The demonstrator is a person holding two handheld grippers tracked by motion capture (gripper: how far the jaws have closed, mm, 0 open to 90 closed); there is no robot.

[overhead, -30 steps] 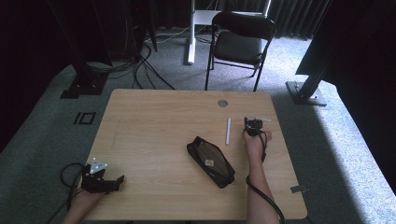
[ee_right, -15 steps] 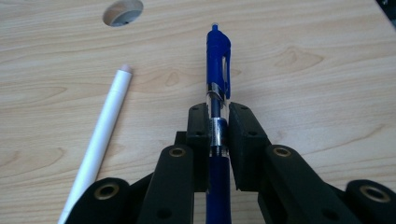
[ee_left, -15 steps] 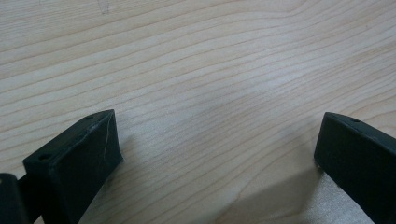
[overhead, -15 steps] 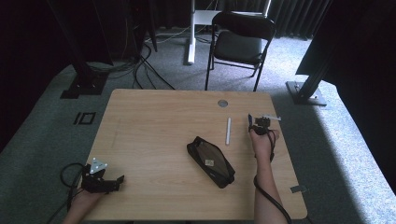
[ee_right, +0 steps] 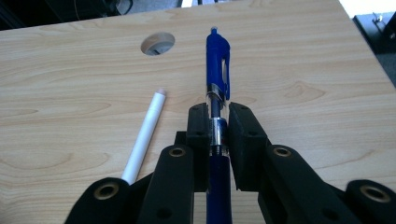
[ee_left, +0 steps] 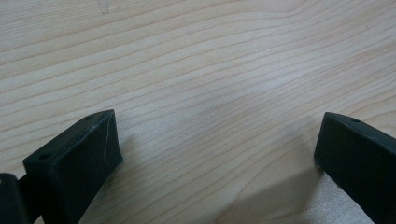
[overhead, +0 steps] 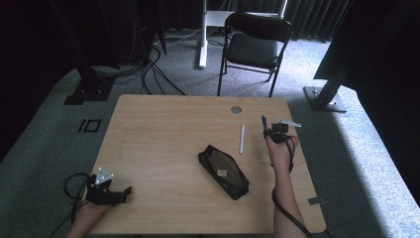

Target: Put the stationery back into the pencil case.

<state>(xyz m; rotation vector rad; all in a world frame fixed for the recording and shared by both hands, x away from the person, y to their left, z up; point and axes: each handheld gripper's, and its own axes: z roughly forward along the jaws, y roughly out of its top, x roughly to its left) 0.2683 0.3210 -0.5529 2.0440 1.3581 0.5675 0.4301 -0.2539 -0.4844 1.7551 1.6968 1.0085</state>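
Big wooden counter [overhead: 163, 134] first, and there's plenty of bare grain on it. Beyond its far edge stands a black folding chair [overhead: 255, 42], with cables on the carpet to its left. Middle of the counter: a black pencil case [overhead: 224, 171] lying slantwise, zip apparently shut, though it's too dark to say for sure. Probably that's where the pens are headed.

Over on the right, the right hand-held gripper [ee_right: 218, 122] is clamped on a blue pen [ee_right: 218, 70], gripping it around the clear barrel just below the clip, so the clicker end sticks out ahead of the jaws. Holding it lengthwise like that should make it easy to slide into a narrow case. The pen's lower end is hidden between the jaw arms. From above, the pen shows as a small dark sliver off the counter, near its right edge.

Just left of it, a white pen [ee_right: 144, 135] lies flat on the counter, its near end cut off behind the jaw.

Near left corner: the left hand-held gripper [ee_left: 217, 154] rests low on the wood, jaws wide, nothing between them, seemingly waiting. Far side, a small round cable hole [ee_right: 158, 43].
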